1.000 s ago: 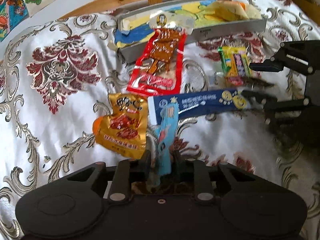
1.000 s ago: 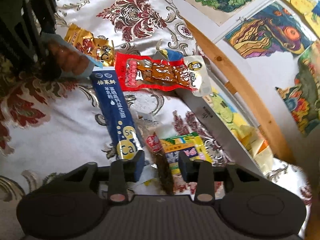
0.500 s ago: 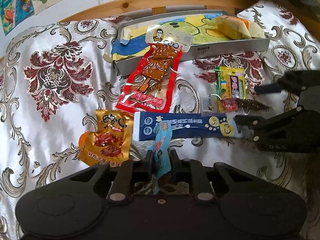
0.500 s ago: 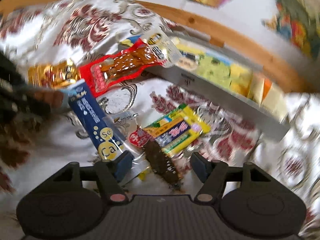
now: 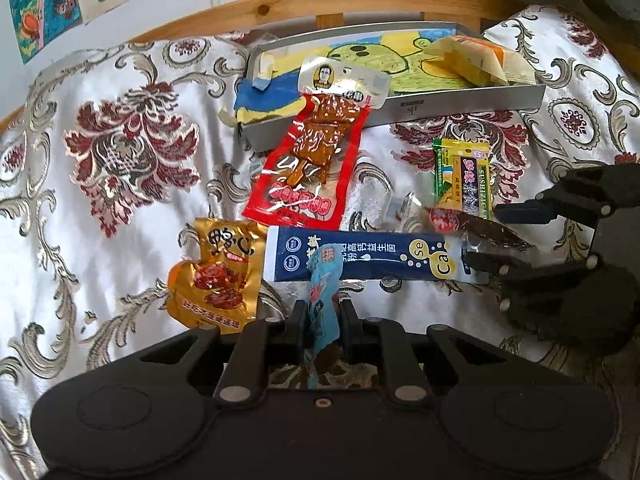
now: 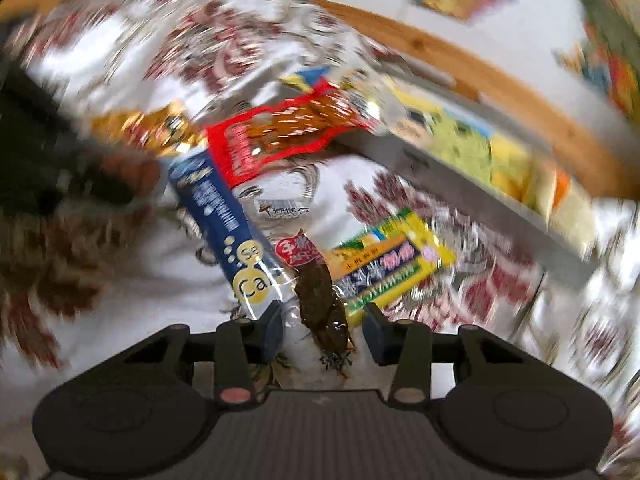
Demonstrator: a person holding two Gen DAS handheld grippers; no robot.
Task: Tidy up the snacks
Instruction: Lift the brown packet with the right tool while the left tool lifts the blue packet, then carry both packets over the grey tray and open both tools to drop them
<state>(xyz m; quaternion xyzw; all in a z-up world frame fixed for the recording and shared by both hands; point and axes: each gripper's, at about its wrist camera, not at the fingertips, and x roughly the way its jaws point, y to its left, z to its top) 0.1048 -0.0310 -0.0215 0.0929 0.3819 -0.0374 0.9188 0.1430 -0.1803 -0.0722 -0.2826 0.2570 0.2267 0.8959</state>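
Right wrist view motion-blurred, right gripper (image 6: 323, 324) spread around dark snack (image 6: 325, 308), left gripper (image 5: 319, 314) clamping blue packet (image 5: 323, 292), lower end hidden.

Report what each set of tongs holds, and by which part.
Left tongs pinch the light-blue snack packet at its lower part. Right tongs are open, straddling the dark clear-wrapped snack, gripping nothing.

Seven snack packets show around one grey tray (image 5: 460, 110): one red packet (image 5: 308, 172) propped on its front wall, one yellow-green packet (image 5: 464, 176), one clear packet with a dark snack (image 5: 476, 228), one long blue packet (image 5: 372, 258), one gold pouch (image 5: 216, 280) and one light-blue packet (image 5: 322, 300) in front of it, and one pale orange-edged packet (image 5: 476, 62) inside it.
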